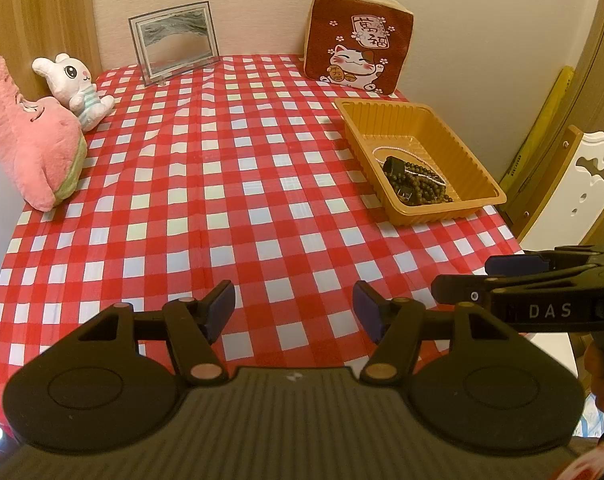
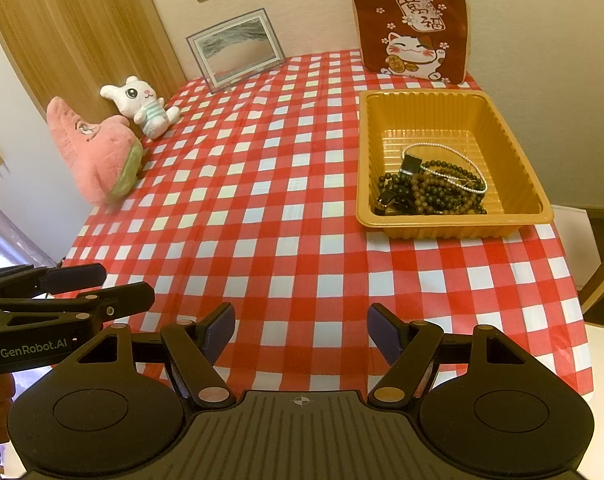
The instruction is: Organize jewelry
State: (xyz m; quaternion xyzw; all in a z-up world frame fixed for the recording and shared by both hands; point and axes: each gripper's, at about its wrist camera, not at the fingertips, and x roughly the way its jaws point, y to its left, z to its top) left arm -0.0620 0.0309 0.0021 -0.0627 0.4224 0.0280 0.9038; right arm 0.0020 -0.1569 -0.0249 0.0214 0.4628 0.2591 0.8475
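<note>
An orange plastic tray (image 1: 467, 152) (image 2: 513, 148) sits at the right side of the table on a red-and-white checked cloth (image 1: 230, 184) (image 2: 262, 220). Inside it lies a heap of dark bead bracelets (image 1: 419, 184) (image 2: 437, 192), a thin pearl strand (image 2: 447, 147) and a small black item (image 1: 393, 166) (image 2: 411, 164). My left gripper (image 1: 294, 312) hovers open over the cloth's near edge, nothing between its fingers. My right gripper (image 2: 302, 330) is open too, near the front edge, well short of the tray. Each gripper shows in the other's view, the right gripper (image 1: 477, 276) at the right and the left gripper (image 2: 114, 284) at the left.
A pink plush (image 1: 30, 136) (image 2: 94, 152) and a white rabbit toy (image 1: 78, 84) (image 2: 142, 104) lie at the left. A framed picture (image 1: 174, 40) (image 2: 238, 46) and a cat cushion (image 1: 357, 40) (image 2: 411, 26) lean on the back wall. A white chair (image 1: 573, 192) stands right of the table.
</note>
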